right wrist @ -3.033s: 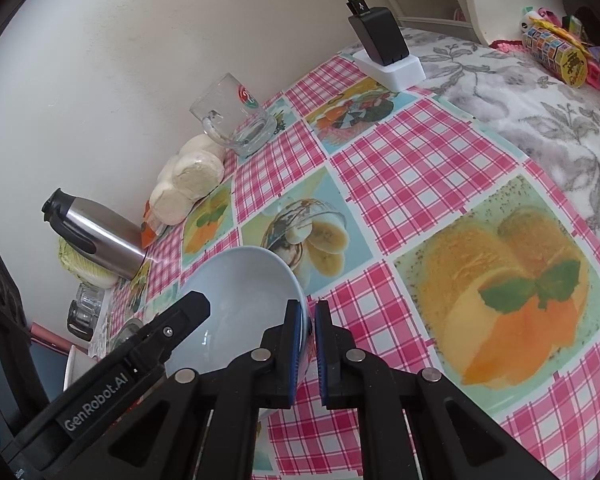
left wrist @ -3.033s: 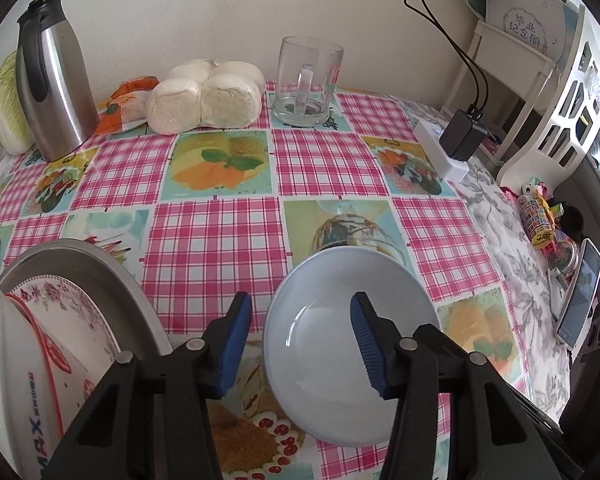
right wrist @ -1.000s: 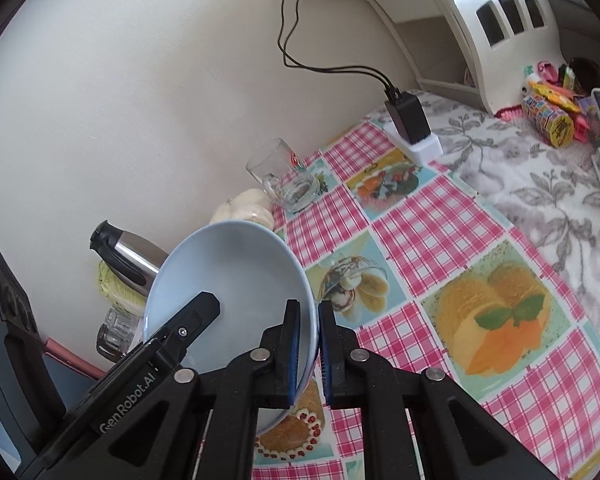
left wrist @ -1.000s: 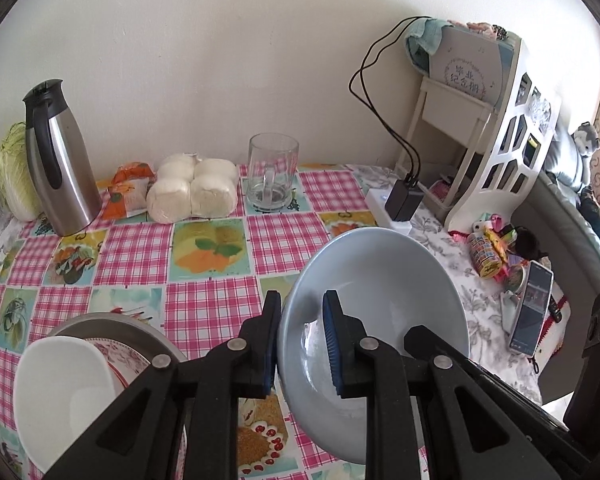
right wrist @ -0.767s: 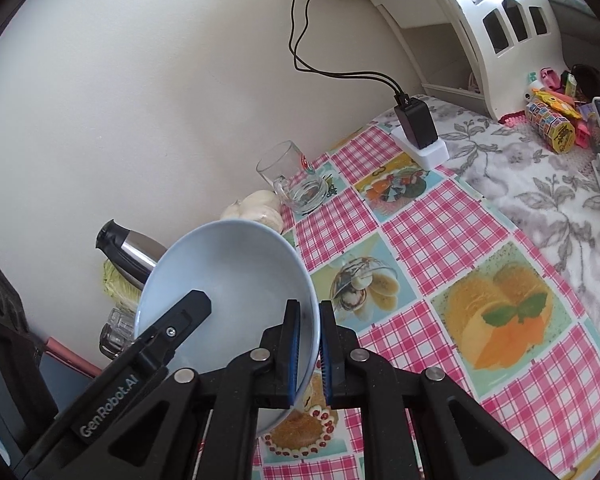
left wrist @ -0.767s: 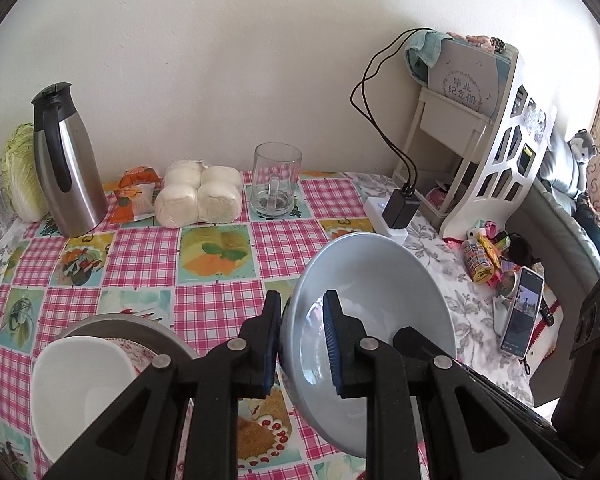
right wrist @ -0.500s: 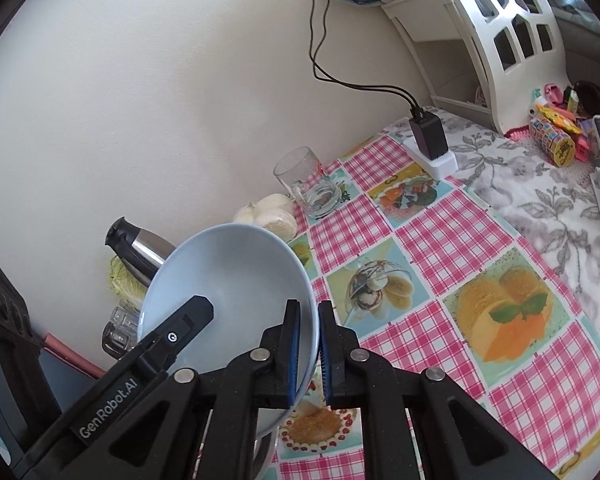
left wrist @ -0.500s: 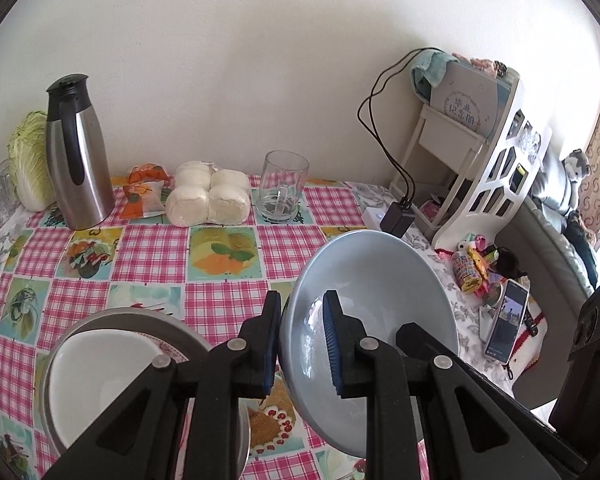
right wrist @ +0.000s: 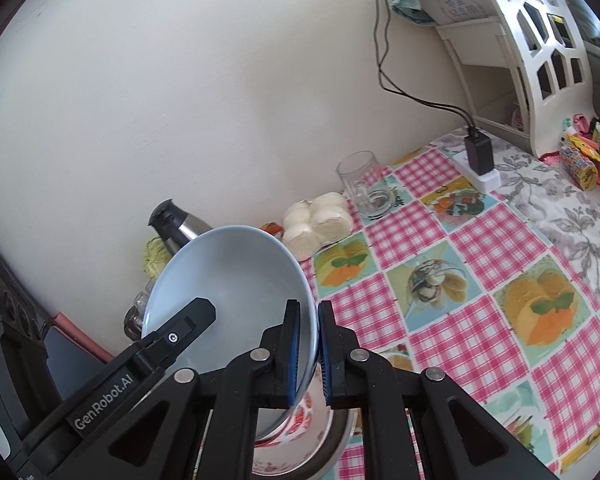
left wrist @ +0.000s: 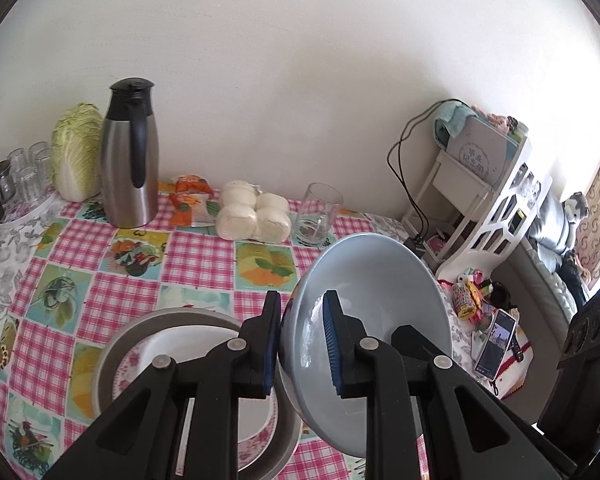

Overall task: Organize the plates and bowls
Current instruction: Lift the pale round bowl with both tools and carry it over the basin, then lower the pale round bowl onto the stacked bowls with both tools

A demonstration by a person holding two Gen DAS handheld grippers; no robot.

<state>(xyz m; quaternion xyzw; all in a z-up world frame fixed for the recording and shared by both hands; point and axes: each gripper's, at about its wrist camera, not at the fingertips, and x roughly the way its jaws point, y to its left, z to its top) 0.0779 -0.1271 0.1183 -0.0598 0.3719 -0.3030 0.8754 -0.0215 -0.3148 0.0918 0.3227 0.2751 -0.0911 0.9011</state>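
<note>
Both grippers held one pale blue bowl (left wrist: 374, 292) by its rim, tilted and clear of the table (left wrist: 204, 258). The left gripper (left wrist: 300, 344) had its blue pads nearly together, clamped on the rim at the bowl's left side, one pad inside and one outside. The right gripper (right wrist: 309, 354) was pinched almost fully closed on the opposite edge of the rim. Below and to the left of the bowl sat a grey metal basin (left wrist: 112, 354) holding a floral-rimmed plate (left wrist: 126, 364) and a white dish (left wrist: 188, 338) on it. Further back on the pink checked tablecloth stood a steel thermos jug (left wrist: 130, 160), a napa cabbage (left wrist: 78, 156), a pack of white buns (left wrist: 254, 218) and a glass mug (left wrist: 318, 216). A white shelf unit (left wrist: 496, 208) stood at the right.
</note>
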